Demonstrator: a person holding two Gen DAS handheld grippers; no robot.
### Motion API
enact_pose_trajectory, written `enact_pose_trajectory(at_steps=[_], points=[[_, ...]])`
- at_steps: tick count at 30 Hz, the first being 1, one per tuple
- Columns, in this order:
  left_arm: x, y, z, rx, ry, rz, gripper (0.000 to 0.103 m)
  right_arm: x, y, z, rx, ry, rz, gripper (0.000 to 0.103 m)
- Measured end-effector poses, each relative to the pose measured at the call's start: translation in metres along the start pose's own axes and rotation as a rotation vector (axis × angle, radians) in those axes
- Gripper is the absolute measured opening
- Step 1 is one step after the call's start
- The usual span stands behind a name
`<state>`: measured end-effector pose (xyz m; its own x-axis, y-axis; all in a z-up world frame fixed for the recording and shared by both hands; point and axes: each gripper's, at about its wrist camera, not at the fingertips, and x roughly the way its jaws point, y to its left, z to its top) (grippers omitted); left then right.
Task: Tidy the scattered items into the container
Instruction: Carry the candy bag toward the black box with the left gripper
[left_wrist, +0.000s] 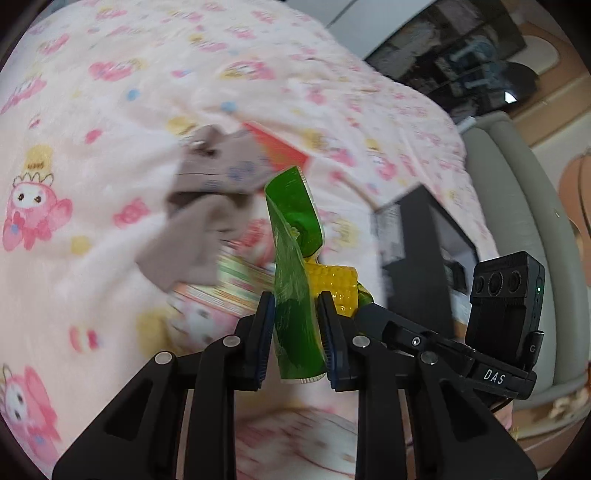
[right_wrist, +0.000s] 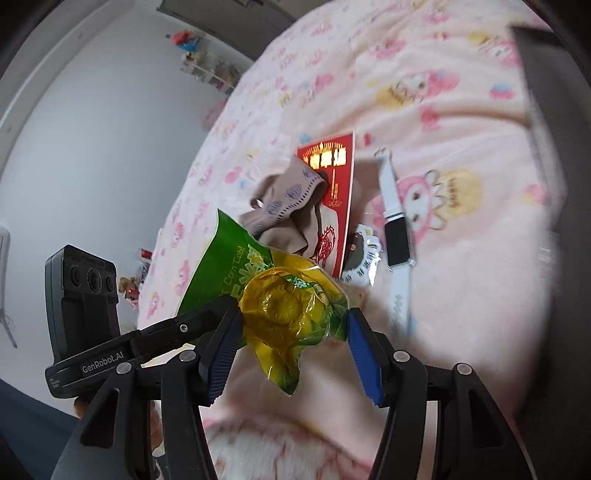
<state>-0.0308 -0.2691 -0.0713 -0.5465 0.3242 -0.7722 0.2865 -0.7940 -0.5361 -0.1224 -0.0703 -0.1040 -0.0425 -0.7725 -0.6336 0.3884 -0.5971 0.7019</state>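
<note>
The bed (right_wrist: 461, 155), under a pink cartoon-print blanket, carries everything. The black container (left_wrist: 424, 236) stands at the bed's edge, on the right in my left wrist view, its mouth open to receive the items. The vacuum-packed corn cob (right_wrist: 280, 306) hangs above the bed between both tools. My left tool (left_wrist: 295, 328) pinches its flat green end. My right tool (right_wrist: 291, 343) brackets the yellow cob with jaws wide, apparently not pressing, so I judge the left alone carries it. Behind the corn lie a beige sock (right_wrist: 288, 206), a red card (right_wrist: 332, 192) and a white smartwatch (right_wrist: 397, 243), not yet collected.
</note>
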Motion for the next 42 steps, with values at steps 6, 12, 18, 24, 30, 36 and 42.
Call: enact_pose_trajectory(at_steps=[6,12,18,24,30,36,42], points=[[-0.014,-0.077,-0.039,0.116,0.032,-0.068,0.023,-0.093,0.005,-0.045,-0.046,-0.098,-0.052,0.055],[0.03,-0.149,-0.092,0.203,0.169,-0.154,0.023,-0.169,-0.03,-0.102,-0.036,-0.143,-0.169,0.055],[0.113,-0.2,-0.122,0.298,0.287,-0.142,0.022,-0.203,-0.106,-0.125,0.08,-0.153,-0.258,0.055],[0.143,-0.204,-0.125,0.304,0.313,-0.153,0.024,-0.209,-0.151,-0.127,0.159,-0.175,-0.27,0.055],[0.143,-0.185,-0.119,0.209,0.293,-0.2,0.029,-0.207,-0.163,-0.128,0.225,-0.176,-0.234,0.055],[0.162,-0.192,-0.126,0.255,0.336,-0.117,0.035,-0.198,-0.166,-0.128,0.245,-0.139,-0.173,0.055],[0.163,-0.187,-0.127,0.232,0.337,-0.124,0.035,-0.204,-0.154,-0.132,0.174,-0.179,-0.204,0.038]])
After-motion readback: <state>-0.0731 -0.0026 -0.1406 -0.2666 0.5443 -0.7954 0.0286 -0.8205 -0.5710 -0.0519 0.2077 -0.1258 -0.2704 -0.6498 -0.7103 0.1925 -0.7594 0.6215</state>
